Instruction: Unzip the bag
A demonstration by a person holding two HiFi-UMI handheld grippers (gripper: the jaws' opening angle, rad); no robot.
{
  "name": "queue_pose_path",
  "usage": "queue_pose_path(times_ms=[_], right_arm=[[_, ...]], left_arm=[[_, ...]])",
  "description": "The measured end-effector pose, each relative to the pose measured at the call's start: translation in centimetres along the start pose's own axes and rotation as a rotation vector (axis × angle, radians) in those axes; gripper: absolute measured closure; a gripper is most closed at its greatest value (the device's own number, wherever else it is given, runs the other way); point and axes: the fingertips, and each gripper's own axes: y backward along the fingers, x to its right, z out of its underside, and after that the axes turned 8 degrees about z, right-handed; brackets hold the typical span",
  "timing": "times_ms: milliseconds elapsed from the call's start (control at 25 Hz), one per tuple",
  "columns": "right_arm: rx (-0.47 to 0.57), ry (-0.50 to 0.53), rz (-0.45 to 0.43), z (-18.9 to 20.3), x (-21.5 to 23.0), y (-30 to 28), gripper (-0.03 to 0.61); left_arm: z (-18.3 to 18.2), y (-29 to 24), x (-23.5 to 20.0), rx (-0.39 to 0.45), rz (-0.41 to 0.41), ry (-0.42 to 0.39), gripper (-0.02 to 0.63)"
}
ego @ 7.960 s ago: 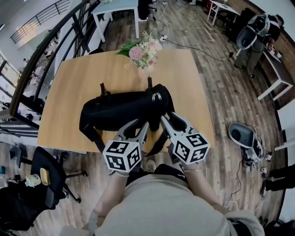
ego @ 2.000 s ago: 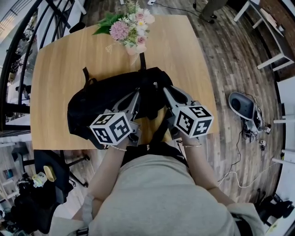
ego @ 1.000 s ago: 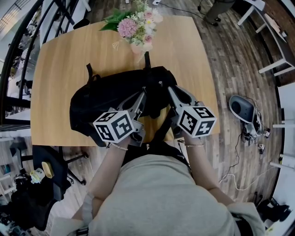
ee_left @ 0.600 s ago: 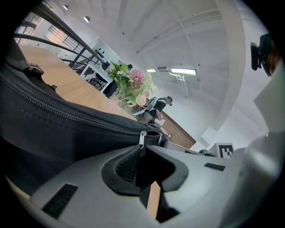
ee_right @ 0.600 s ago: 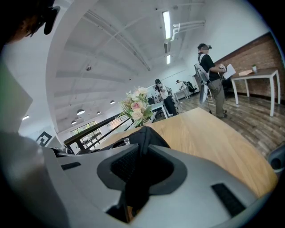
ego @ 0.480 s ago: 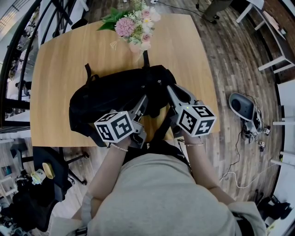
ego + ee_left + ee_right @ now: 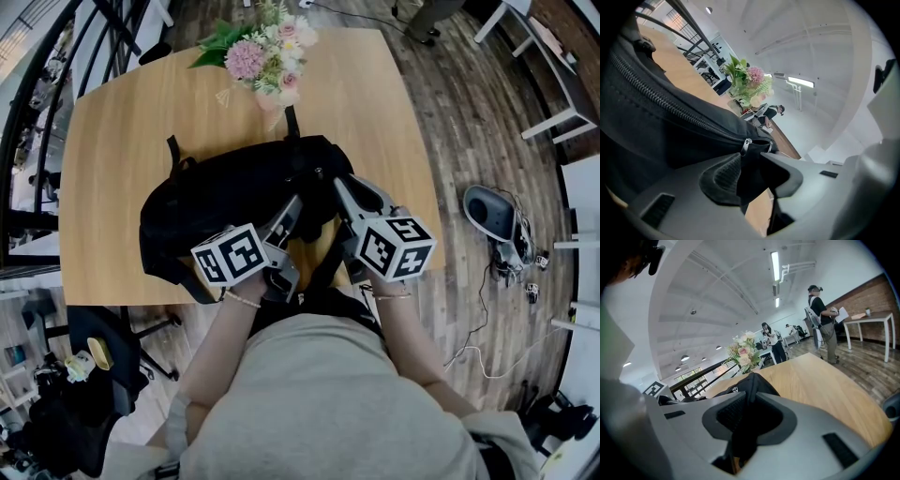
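Observation:
A black bag (image 7: 220,202) lies across the wooden table (image 7: 122,122). My left gripper (image 7: 292,208) is at the bag's near side, right of the middle. Its jaws have just been opening and now stand apart. In the left gripper view the gripper (image 7: 757,157) has dark bag fabric lying loose in the gap, and a metal zipper pull (image 7: 746,146) sits just past the tips at the end of the zipper teeth (image 7: 661,101). My right gripper (image 7: 336,184) is at the bag's right end. In its own view the gripper (image 7: 751,397) is shut on a fold of the bag (image 7: 752,378).
A vase of pink and white flowers (image 7: 258,56) stands just behind the bag. A black strap (image 7: 323,267) hangs over the table's near edge. A grey device (image 7: 492,216) lies on the floor at the right, and an office chair (image 7: 103,337) stands at lower left. People stand far off (image 7: 820,319).
The left gripper's jaws have spread apart and it has rolled a little. The right gripper and the bag have kept still.

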Motion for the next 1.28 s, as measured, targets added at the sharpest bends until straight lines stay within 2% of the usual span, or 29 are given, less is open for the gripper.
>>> queue_pose_path(times_ms=[200, 360, 640, 760, 920, 1080, 1280], right_arm=[[-0.003, 0.003, -0.001, 0.2, -0.2, 0.0, 0.502], [-0.002, 0.005, 0.0, 0.3, -0.3, 0.0, 0.502], [0.003, 0.0, 0.01, 0.2, -0.1, 0.3, 0.5], [-0.004, -0.001, 0.007, 0.6, -0.1, 0.2, 0.5], [-0.006, -0.003, 0.007, 0.7, 0.0, 0.2, 0.5], [-0.007, -0.004, 0.004, 0.8, 0.1, 0.2, 0.5], [0.004, -0.007, 0.009, 0.4, 0.0, 0.3, 0.5]], left_arm=[[0.4, -0.8, -1.0, -0.008, -0.004, 0.056, 0.494], [0.0, -1.4, -1.5, -0.006, -0.015, 0.048, 0.494], [-1.3, -2.1, -0.4, 0.05, 0.035, 0.012, 0.495], [-1.6, -1.7, -0.4, 0.043, 0.001, -0.087, 0.495], [-1.8, -1.0, -0.3, 0.019, -0.09, -0.231, 0.497], [-2.3, -0.6, -0.4, 0.019, -0.156, -0.316, 0.496], [-2.8, -0.5, 0.0, 0.008, -0.2, -0.436, 0.496]])
